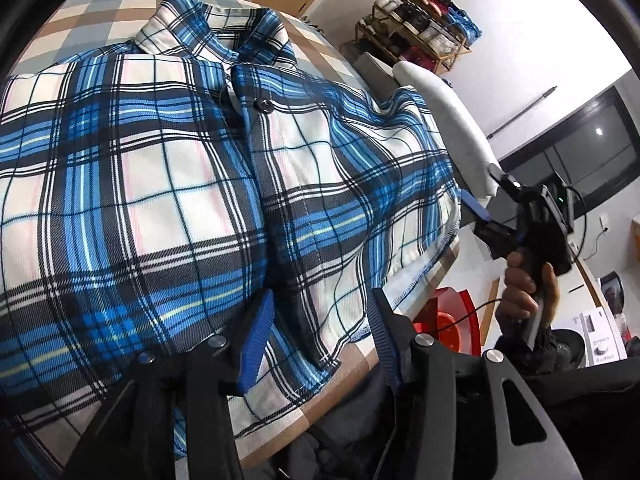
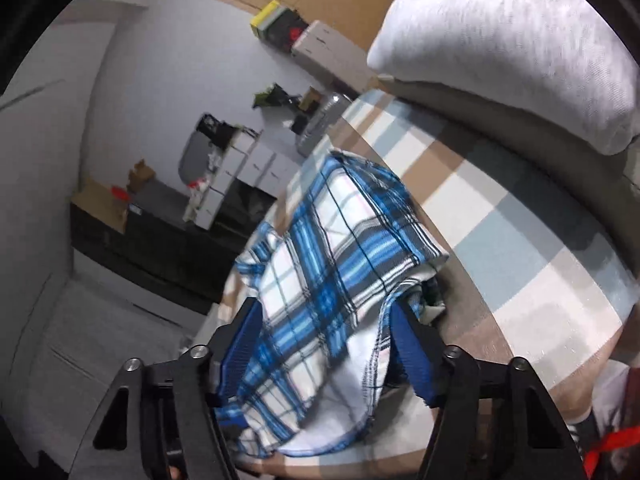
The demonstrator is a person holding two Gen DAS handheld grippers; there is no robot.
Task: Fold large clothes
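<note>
Blue jaws hung over a checked shirt, halfway through a fold.

Left gripper had its jaws spread, with the shirt lying under them and nothing pinched. Right gripper had its jaws spread too, around a loose flap of the shirt's edge, and the pads did not seem to press it. That flap hung over the side of the checked worktop, near a grey pillow. The shirt lay flat, collar far off, sides looking tucked under. I think the right gripper needed to close on the hem next, then both could lift the bottom up toward the collar.
</note>
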